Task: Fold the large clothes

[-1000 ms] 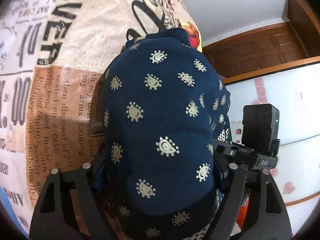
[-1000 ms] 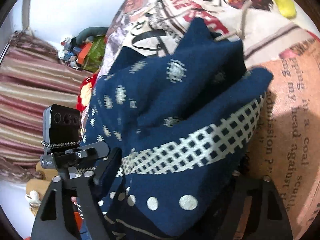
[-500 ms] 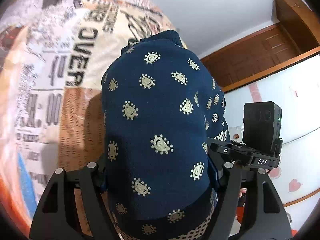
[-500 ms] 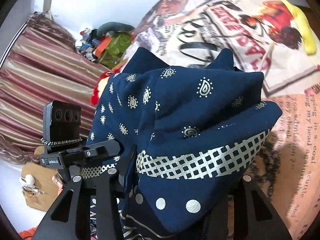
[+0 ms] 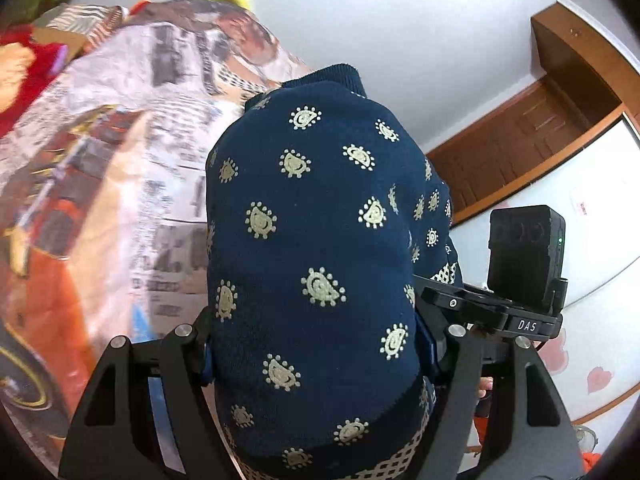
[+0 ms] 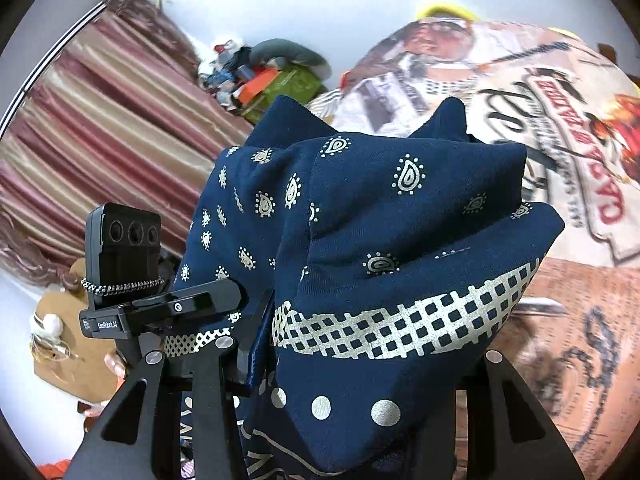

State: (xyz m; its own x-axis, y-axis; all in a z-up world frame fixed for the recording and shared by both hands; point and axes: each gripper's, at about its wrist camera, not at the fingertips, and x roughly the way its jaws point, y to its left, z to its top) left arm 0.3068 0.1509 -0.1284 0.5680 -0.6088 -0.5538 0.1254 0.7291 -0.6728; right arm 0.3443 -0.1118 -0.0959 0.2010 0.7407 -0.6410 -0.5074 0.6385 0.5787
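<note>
We held the navy garment [image 5: 316, 248] bunched between both tools, lifted above the printed bedspread [image 5: 120, 168]. Our left hand-held gripper [image 5: 316, 360] clamped one thick fold; the right hand-held gripper [image 6: 360, 364] clamped another. The cloth ran forward from each, equally near both, we judged.

The garment [image 5: 316, 248] [image 6: 384, 240] is navy with cream paisley motifs, a checked cream band and dots, above a bedspread [image 5: 120, 168] [image 6: 580, 152] printed in beige, orange and black lettering.
</note>
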